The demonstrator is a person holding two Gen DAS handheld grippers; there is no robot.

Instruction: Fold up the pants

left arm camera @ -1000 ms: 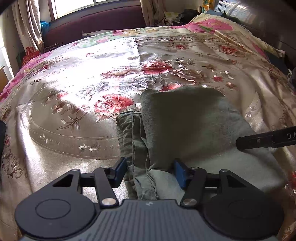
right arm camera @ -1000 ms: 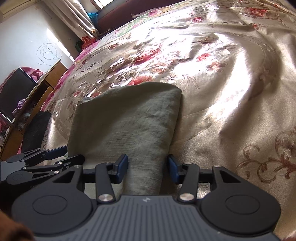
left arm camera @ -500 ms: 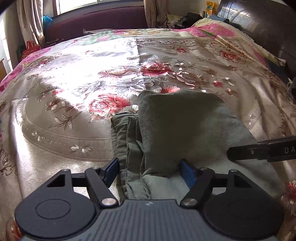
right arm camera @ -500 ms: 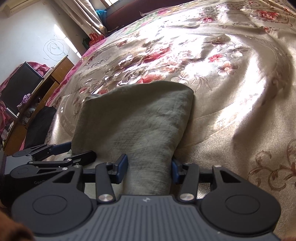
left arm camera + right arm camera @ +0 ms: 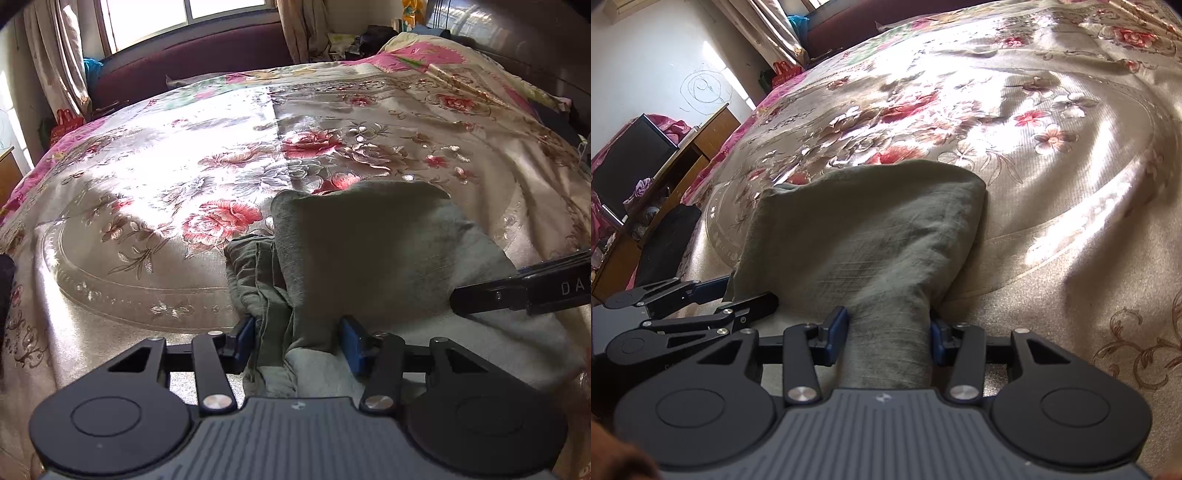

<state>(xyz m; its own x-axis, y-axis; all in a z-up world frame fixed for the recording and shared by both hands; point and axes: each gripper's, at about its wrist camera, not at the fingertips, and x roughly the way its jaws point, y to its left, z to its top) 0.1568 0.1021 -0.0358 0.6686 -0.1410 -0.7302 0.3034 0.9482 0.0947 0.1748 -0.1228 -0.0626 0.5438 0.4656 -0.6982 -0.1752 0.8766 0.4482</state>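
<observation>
The grey-green pants [image 5: 369, 251] lie folded into a thick pad on the flowered bedspread [image 5: 184, 166]. My left gripper [image 5: 297, 341] has its jaws around the bunched near-left edge of the pants, with cloth filling the gap between the blue pads. My right gripper [image 5: 886, 332] grips the near-right corner of the same pad [image 5: 871, 229], the cloth pinched and lifted between its blue pads. The right gripper's finger shows at the right edge of the left wrist view [image 5: 517, 295]. The left gripper shows at the lower left of the right wrist view [image 5: 690, 306].
The bed spreads far ahead, with a dark maroon headboard or sofa [image 5: 184, 74] and a curtained window behind it. A wooden desk [image 5: 683, 158] with a dark monitor stands off the bed's left side. Pillows and clutter [image 5: 424, 48] lie at the far right.
The left gripper opened a little half a second ago and has closed in again on the pants' edge. The right gripper has lifted its corner, so the cloth bulges higher.
</observation>
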